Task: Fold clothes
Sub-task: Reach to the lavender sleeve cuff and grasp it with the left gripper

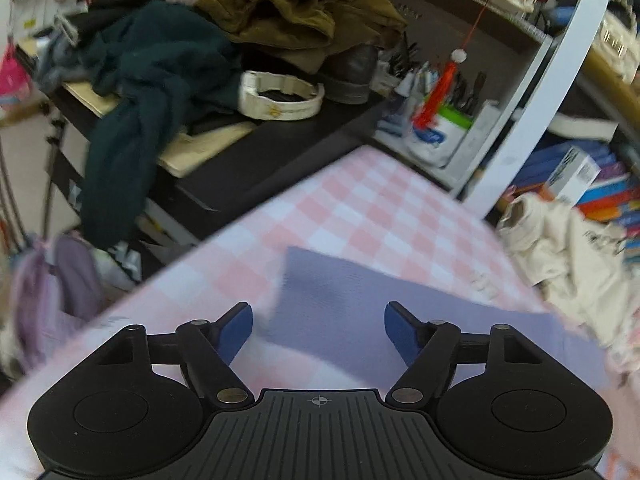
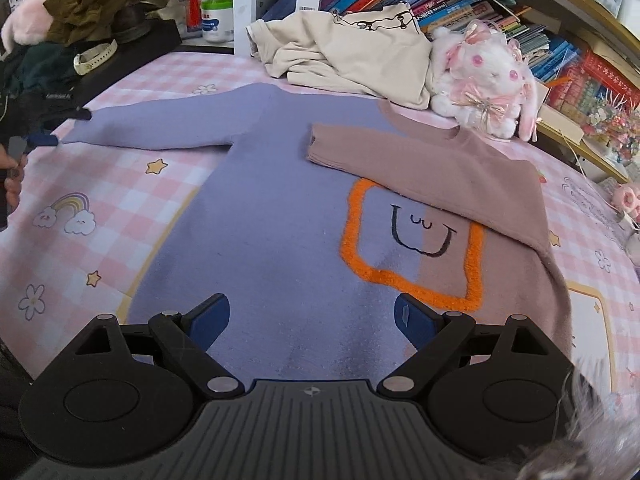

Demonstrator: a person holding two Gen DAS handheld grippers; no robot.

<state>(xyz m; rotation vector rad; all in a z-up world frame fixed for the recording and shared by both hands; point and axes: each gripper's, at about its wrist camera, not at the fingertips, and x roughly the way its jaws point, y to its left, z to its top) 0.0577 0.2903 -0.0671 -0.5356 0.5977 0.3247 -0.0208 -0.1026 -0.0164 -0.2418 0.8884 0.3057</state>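
A lilac and mauve sweater [image 2: 272, 216] with an orange square and a smiling face lies flat on the pink checked bed sheet [image 2: 100, 200]. Its mauve sleeve [image 2: 432, 168] is folded across the chest. Its lilac sleeve [image 2: 160, 124] stretches out to the left. My left gripper [image 1: 318, 330] is open and hovers just above that sleeve's cuff end [image 1: 360, 312]; it also shows in the right wrist view [image 2: 60, 128]. My right gripper [image 2: 312, 320] is open and empty above the sweater's lower body.
A cream garment [image 2: 348, 52] and a white plush rabbit [image 2: 484, 76] lie at the far side of the bed. A dark desk [image 1: 280, 152] piled with clothes stands beside the bed. Bookshelves [image 2: 440, 4] stand behind.
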